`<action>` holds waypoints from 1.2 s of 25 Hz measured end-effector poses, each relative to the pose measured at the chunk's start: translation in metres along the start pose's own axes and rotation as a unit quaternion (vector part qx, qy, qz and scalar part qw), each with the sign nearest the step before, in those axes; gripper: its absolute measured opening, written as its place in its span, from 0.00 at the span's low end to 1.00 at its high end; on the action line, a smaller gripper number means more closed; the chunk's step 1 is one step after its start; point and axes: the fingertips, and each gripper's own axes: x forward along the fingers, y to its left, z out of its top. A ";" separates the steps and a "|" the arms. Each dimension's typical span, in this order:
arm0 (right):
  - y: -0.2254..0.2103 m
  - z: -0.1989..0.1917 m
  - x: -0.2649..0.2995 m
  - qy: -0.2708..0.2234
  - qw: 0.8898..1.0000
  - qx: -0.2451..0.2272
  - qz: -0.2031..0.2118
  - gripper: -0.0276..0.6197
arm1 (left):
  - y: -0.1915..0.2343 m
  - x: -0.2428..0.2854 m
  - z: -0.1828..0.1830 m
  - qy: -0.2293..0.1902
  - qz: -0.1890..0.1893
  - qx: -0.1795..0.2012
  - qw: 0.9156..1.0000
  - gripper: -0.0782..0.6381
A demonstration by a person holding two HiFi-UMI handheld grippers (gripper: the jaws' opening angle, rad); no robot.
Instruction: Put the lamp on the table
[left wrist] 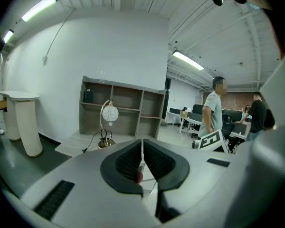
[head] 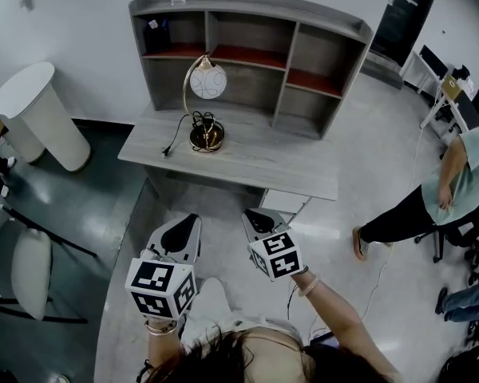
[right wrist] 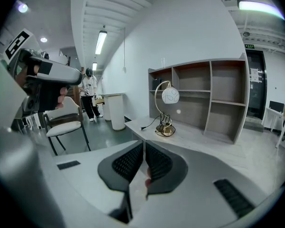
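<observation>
One arched, globe-shaded, prob. brass lamp (head: 207,82)

Left gripper (head: 188,226), right gripper (head: 258,220): grey moulded shells, tapered toward the tip, black rubber nose. Pads (left wrist: 128,161) black, finely ribbed. Dark slot (left wrist: 57,198) on the shell flank. Cube (head: 161,286) at the rear of each, white faces with black square markers. Forearms bare. Bracelet (head: 161,328) at left wrist, pale band (head: 309,286) at right. Dark hair (head: 223,357), beige top (head: 259,337).
</observation>
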 end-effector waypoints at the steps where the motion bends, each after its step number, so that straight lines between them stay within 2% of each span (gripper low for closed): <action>1: -0.001 -0.002 -0.004 -0.001 1.000 0.000 -0.002 0.09 | -0.004 0.000 -0.002 0.001 -0.001 0.001 1.000 0.14; 7: -0.009 -0.013 -0.024 -0.006 1.000 0.002 -0.009 0.09 | -0.029 -0.001 -0.012 0.010 -0.007 0.008 1.000 0.14; 20: -0.005 -0.035 -0.059 -0.011 1.000 0.003 -0.001 0.09 | -0.063 -0.024 -0.026 0.010 0.012 0.006 1.000 0.14; 30: 0.000 -0.039 -0.070 -0.020 1.000 0.003 0.002 0.09 | -0.074 -0.035 -0.032 0.009 0.020 0.010 1.000 0.14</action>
